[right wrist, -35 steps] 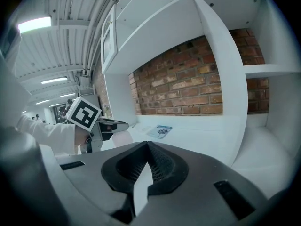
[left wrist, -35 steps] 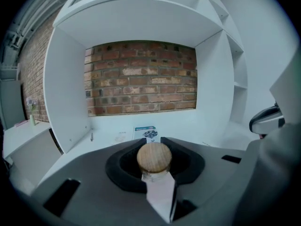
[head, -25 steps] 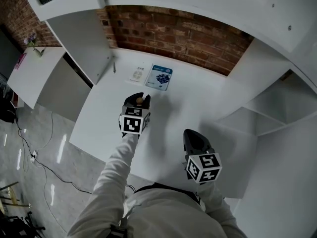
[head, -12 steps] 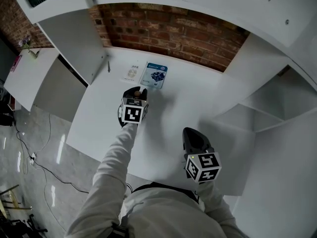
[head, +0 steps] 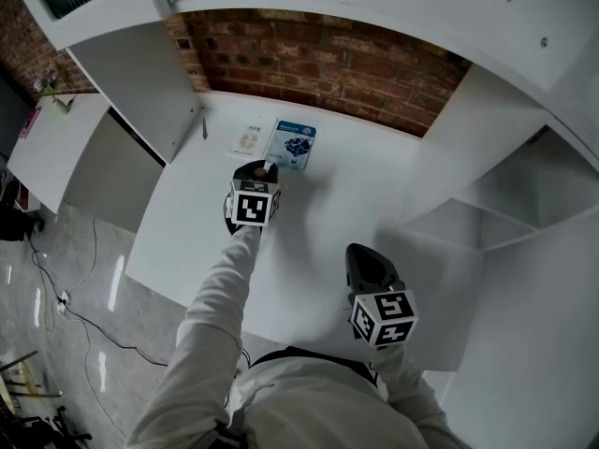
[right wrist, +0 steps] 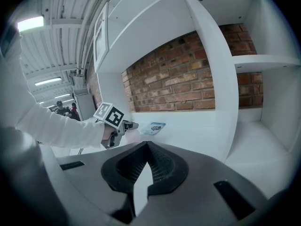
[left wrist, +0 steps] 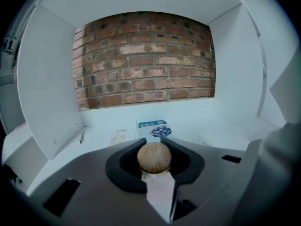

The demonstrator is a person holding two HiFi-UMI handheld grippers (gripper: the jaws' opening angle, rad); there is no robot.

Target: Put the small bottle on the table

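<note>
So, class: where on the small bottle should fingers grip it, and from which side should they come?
Grip the bottle on its body just below the cork, coming in level from the side, as the left gripper does now. It appears upright, and the round cork looks wider than the glass beneath, so it would likely stop a slip.

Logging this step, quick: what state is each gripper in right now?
Left gripper: closed on the small bottle.
Right gripper: closed, holding nothing.
</note>
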